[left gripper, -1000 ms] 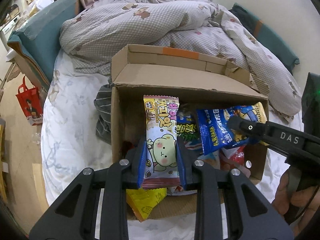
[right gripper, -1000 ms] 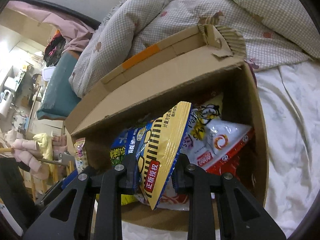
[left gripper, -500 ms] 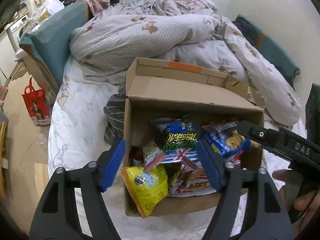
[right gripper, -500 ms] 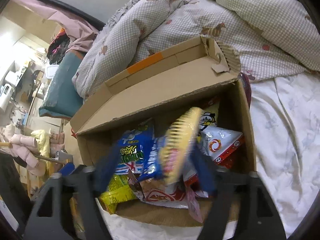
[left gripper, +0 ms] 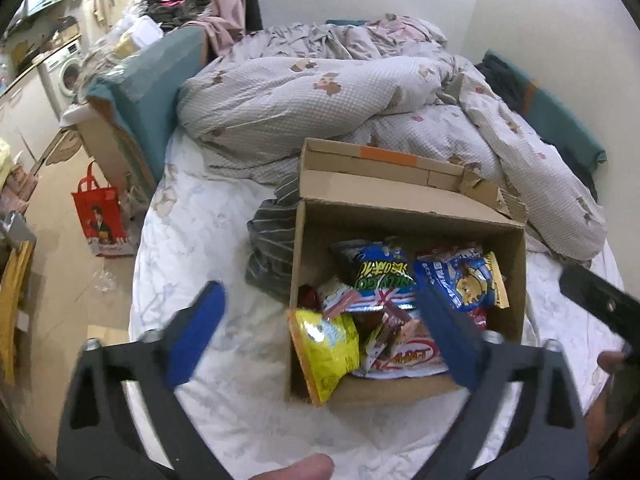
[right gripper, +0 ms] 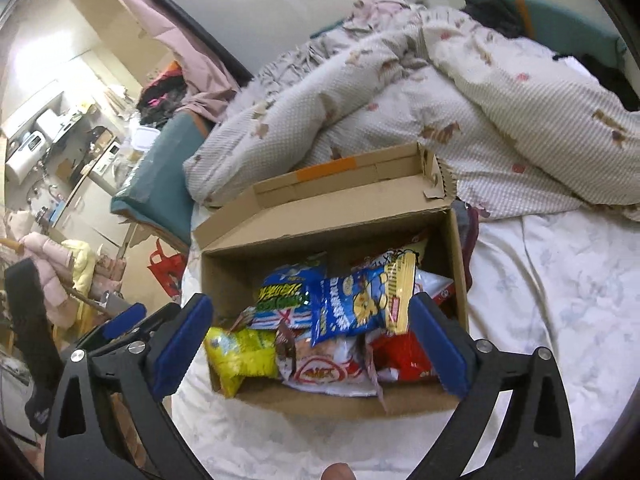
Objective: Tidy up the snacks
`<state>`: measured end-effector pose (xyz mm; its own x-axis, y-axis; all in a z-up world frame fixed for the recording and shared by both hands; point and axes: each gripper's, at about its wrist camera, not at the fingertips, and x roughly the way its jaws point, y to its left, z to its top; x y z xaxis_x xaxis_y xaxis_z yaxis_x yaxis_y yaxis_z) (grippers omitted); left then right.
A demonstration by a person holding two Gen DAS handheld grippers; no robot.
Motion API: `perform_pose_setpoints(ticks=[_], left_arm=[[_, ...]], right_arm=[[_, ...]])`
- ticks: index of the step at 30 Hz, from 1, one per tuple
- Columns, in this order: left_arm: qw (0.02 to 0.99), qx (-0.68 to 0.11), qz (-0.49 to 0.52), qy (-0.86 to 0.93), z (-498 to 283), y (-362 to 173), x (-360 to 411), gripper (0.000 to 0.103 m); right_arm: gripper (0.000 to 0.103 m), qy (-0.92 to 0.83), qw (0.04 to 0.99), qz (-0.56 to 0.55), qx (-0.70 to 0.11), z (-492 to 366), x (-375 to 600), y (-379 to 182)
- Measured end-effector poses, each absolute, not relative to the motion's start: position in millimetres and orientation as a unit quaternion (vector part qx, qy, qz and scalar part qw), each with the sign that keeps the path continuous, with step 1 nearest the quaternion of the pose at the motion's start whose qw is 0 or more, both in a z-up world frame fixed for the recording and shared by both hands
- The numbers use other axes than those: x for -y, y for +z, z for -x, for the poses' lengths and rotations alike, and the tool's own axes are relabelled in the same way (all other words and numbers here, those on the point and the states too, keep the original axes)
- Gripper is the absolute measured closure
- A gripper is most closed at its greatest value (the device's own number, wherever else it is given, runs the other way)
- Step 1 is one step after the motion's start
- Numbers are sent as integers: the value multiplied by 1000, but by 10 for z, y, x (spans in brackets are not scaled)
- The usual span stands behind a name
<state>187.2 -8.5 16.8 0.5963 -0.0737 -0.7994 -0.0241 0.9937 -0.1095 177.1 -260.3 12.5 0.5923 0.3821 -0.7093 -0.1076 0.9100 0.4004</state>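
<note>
Left claw: left gripper (left gripper: 320, 332) hangs above the near left corner of the cardboard box (left gripper: 516, 280), jaws opening and nearly at full spread, nothing between the pads
Right claw: right gripper (right gripper: 308, 344) hovers over the box's near edge, jaws opening wide, pads clear of every packet
Snacks: all visible packets lie inside the box, ahead of and below both claws; the yellow chip bag (left gripper: 326, 350) leans over the near left wall, the blue chip bag (left gripper: 460, 280) sits on top toward the right, the green-and-blue packet (left gripper: 382, 274) lies behind the centre
Progress: judging by the bare sheet around the box, packing looks close to finished; no loose snack shows on the bed sheet (left gripper: 208, 248)
Left to do: perhaps tucking in the yellow bag and closing the box flap (left gripper: 384, 190)
Writing: Chinese characters on the green-and-blue packet, a red oval logo on the white-and-red packet (right gripper: 326, 372); neither reads clearly
Other labels: the red shopping bag (left gripper: 100, 216) on the floor shows a printed figure, text unreadable
</note>
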Motion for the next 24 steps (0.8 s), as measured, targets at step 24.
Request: perform_pose_setpoints(ticks=[24], left_arm=[[911,-409,55,-16,-565,56,-159,0]], right_arm=[[0,103,920,-107,-362,-326,2541,-10]])
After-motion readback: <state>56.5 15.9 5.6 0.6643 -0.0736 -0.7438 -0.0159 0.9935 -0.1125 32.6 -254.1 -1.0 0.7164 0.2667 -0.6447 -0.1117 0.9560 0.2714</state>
